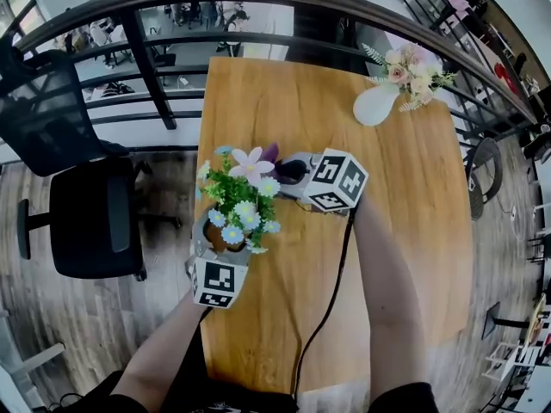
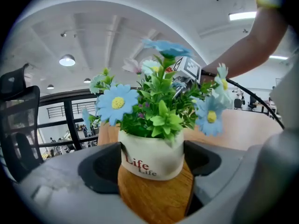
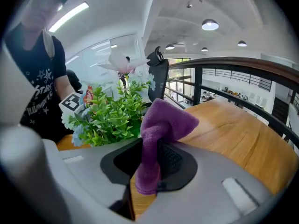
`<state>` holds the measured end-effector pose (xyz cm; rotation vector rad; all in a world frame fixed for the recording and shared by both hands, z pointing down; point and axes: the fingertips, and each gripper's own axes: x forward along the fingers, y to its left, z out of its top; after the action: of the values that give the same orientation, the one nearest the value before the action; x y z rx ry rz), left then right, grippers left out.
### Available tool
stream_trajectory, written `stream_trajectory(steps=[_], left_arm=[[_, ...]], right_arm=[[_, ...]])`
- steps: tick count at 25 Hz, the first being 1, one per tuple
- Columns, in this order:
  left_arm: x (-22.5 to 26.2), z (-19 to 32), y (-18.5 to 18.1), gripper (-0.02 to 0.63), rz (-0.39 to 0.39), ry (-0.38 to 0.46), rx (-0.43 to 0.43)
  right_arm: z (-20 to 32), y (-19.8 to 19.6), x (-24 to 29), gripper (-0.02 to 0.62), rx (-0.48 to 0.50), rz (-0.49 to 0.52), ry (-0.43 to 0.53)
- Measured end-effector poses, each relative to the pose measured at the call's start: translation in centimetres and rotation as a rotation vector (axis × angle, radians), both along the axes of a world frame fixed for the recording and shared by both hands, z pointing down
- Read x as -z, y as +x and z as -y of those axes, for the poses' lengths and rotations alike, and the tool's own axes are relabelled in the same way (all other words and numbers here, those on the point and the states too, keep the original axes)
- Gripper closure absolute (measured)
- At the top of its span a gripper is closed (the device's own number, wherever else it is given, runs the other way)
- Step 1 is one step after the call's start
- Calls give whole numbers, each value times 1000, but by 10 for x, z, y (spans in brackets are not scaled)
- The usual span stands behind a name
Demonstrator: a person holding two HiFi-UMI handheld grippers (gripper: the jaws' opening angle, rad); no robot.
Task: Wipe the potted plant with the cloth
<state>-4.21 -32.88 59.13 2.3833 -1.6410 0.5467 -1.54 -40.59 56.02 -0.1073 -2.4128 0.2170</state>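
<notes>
At the near left edge of the light wooden tabletop (image 1: pixel 405 256), the small white ceramic pot with red lettering (image 2: pixel 152 158) is stood between the jaws of the left gripper (image 1: pixel 222 241). Its pads appear to be set against both sides of the pot, so the pot is taken as clamped.

Risk one: the hold is low on a smooth round wall, so the pot could be twisted or slipped by sideways wiping pressure. With the table edge just beside it, it could be shoved off.

Risk two: the bushy artificial plant of green leaves with blue, white and pink flowers (image 1: pixel 241 198) looks light and springy. Stems could be bent or a bloom pulled out if snagged.

Just beyond the plant, the purple microfibre cloth (image 3: pixel 161 125) is pinched in the closed jaws of the right gripper (image 3: pixel 150 163). Only a short bunch sticks out, so hard jaw tips could be dragged through the leaves, or the cloth tugged loose. Contact with the foliage cannot be confirmed.

Pose: the left forearm (image 1: pixel 159 355) is extended from below to the pot's near side, with the gripper tilted slightly down. The right forearm (image 1: pixel 387 299) is reached further out, its gripper angled down and turned in toward the plant's far right side.

Far back, a white vase of pink flowers (image 1: pixel 376 103) stands well apart and is judged not at risk.
</notes>
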Motion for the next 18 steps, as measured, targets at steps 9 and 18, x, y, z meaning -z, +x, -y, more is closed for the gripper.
stream_trajectory(steps=[9, 18], left_arm=[[7, -4, 1, 173, 7, 36, -177], [5, -7, -2, 175, 2, 33, -186]], right_arm=[[-11, 1, -10, 514, 140, -55, -72], [-30, 14, -13, 515, 35, 8, -136]])
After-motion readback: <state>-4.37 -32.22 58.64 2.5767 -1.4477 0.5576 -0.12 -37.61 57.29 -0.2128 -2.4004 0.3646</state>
